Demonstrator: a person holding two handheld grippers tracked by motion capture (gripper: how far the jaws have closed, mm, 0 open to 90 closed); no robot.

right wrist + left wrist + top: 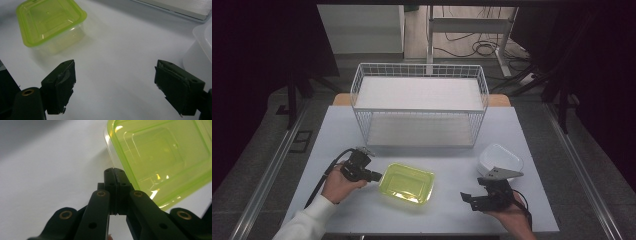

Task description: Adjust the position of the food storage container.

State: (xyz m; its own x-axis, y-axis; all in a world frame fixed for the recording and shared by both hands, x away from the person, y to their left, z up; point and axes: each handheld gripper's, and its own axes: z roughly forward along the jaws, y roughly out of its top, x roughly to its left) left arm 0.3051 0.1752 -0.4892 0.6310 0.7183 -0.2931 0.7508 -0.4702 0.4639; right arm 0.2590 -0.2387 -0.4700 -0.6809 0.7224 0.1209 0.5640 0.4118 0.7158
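Observation:
A clear box with a yellow-green lid (407, 182) sits on the white table, front middle. My left gripper (377, 176) lies low at the box's left edge. In the left gripper view its black jaws are pressed together, with their tips (113, 170) beside the lid's rim (130, 173) and nothing between them. My right gripper (474, 190) is held to the right of the box, a short gap away, pointing toward it. Its jaws stand wide apart (115, 85) over bare table, with the green-lidded box (50, 20) ahead at the upper left.
A white wire two-level rack (419, 105) stands at the back middle of the table. A white lidded container (499, 159) sits just behind my right gripper and is also at the right edge (202, 45) of the right gripper view. Cables trail from both grippers.

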